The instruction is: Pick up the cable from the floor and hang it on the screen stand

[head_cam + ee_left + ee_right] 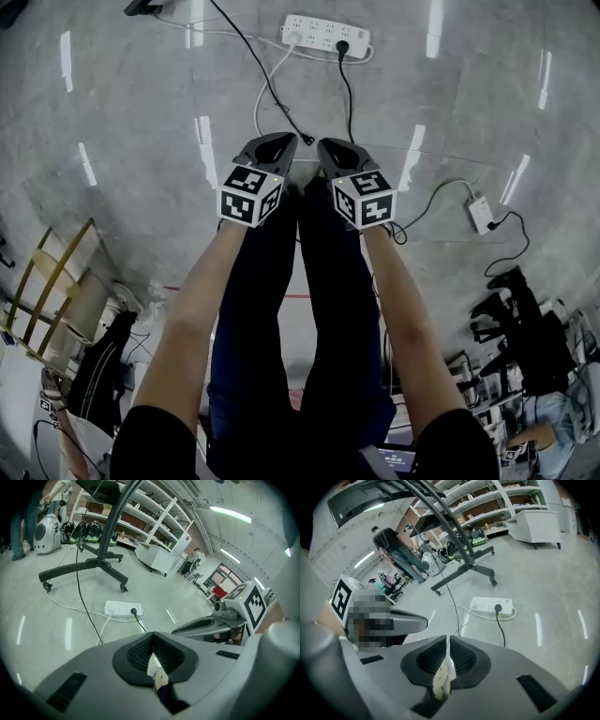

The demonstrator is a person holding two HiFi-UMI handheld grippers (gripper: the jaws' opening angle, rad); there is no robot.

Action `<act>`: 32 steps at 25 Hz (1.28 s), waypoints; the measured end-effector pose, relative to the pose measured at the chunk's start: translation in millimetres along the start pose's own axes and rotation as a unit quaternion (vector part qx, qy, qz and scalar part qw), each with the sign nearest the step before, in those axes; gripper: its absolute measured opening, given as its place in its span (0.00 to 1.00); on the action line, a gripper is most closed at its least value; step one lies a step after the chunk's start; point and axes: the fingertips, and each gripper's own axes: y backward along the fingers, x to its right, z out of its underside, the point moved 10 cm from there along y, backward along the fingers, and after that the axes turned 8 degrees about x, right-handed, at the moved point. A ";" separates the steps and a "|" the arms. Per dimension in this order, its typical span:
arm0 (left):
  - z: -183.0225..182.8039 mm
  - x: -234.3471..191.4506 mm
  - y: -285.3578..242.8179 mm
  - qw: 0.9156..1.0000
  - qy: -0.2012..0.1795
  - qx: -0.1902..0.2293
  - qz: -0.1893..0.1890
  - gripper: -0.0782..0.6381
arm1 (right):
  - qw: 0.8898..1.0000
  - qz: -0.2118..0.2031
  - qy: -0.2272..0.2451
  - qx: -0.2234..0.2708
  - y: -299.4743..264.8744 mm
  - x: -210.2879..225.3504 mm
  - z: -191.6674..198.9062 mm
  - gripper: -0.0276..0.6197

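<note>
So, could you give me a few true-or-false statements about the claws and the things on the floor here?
1. The left claw and right claw are both shut and empty. True.
2. The power strip is black. False: it is white.
3. A black plug sits in the power strip. True.
4. The right claw grips the black cable. False: the cable lies on the floor, in neither claw.
5. The screen stand rests on wheels. True.
</note>
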 end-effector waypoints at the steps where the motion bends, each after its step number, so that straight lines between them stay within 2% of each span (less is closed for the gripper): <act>1: 6.0 -5.0 -5.2 1.000 0.005 -0.002 -0.002 0.12 | 1.000 -0.002 0.005 -0.006 -6.7 2.7 6.7 0.08; 6: 34.8 -30.1 -29.6 1.000 0.011 -0.008 -0.001 0.12 | 1.000 -0.010 0.001 -0.026 -43.2 20.2 39.9 0.08; 12: 75.7 -50.6 -49.3 0.999 -0.003 -0.035 0.009 0.12 | 0.997 -0.016 0.036 -0.061 -78.7 34.9 73.4 0.09; 14: 88.4 -55.0 -55.4 0.999 0.001 -0.041 0.012 0.12 | 0.996 -0.019 0.046 -0.076 -88.5 40.3 85.0 0.13; 17: 105.4 -61.2 -63.9 0.999 0.006 -0.050 0.014 0.12 | 0.992 -0.026 0.057 -0.105 -103.5 46.9 102.6 0.29; 19: 115.4 -64.1 -69.2 0.998 0.010 -0.053 0.016 0.12 | 0.990 -0.027 0.069 -0.119 -111.8 50.0 113.9 0.33; 23: 132.6 -72.1 -81.7 0.998 0.014 -0.059 0.027 0.12 | 0.987 -0.024 0.085 -0.131 -126.7 53.8 135.8 0.36; 32: 157.7 -99.7 -110.3 0.997 -0.008 -0.066 0.038 0.12 | 0.985 -0.010 0.101 -0.140 -155.3 63.1 168.6 0.38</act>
